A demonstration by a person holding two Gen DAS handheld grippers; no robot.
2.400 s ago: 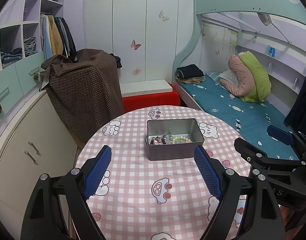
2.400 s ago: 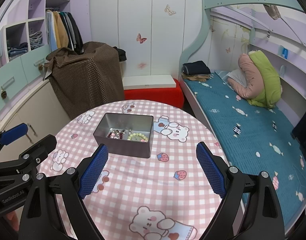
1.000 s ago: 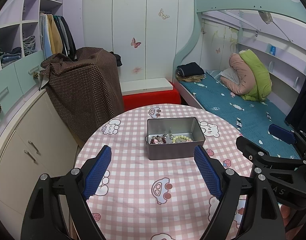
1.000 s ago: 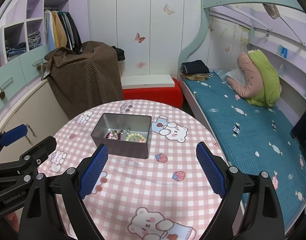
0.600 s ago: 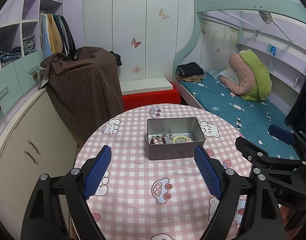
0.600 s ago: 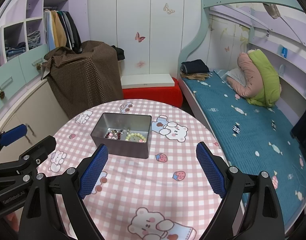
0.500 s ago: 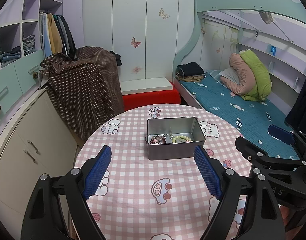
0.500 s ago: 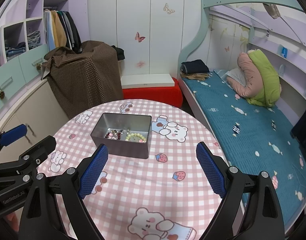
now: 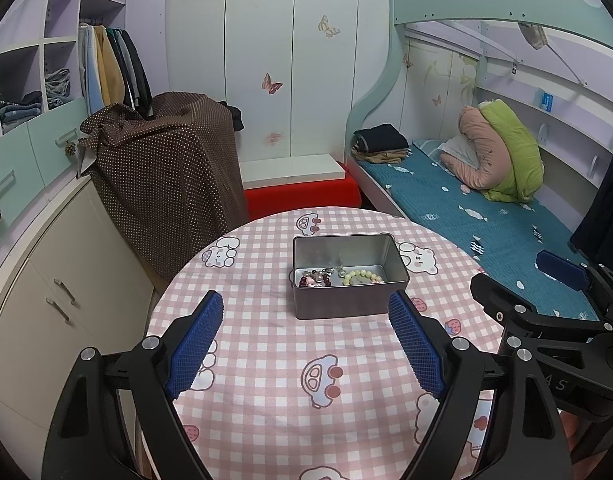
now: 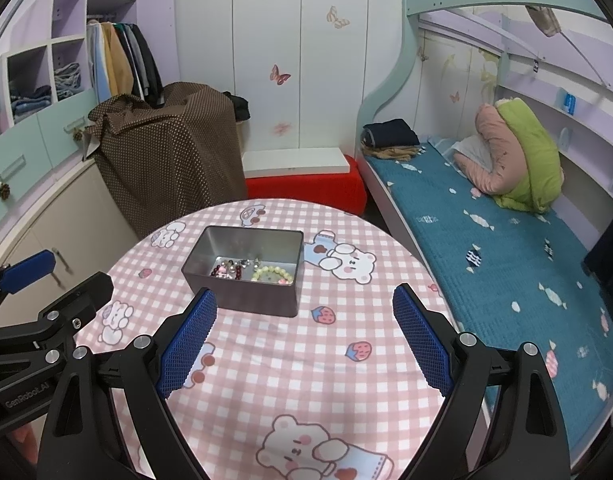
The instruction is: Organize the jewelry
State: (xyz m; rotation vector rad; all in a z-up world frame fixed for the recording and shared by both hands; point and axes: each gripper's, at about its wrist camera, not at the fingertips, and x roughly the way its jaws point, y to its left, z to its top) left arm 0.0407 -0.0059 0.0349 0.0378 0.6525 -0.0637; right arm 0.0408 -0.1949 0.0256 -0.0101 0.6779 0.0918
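A grey metal tin (image 9: 348,302) stands open on the round table (image 9: 266,360) with a pink checked cloth. Inside lie a pale green bead bracelet (image 9: 362,276), a dark red bead bracelet (image 9: 312,280) and small silver pieces. The tin also shows in the right wrist view (image 10: 246,296), with the green bracelet (image 10: 272,274) and red bracelet (image 10: 226,271). My left gripper (image 9: 306,340) is open and empty, a little short of the tin. My right gripper (image 10: 304,336) is open and empty, to the tin's right and nearer.
A brown dotted cloth covers something (image 9: 166,172) behind the table on the left. Cabinets (image 9: 38,300) run along the left wall. A red bench (image 9: 302,196) stands beyond the table. A bunk bed with a teal mattress (image 9: 486,220) lies to the right.
Both grippers have pulled back slightly from the tin over the past seconds. They stay open and empty, and the jewelry lies unchanged in the tin.
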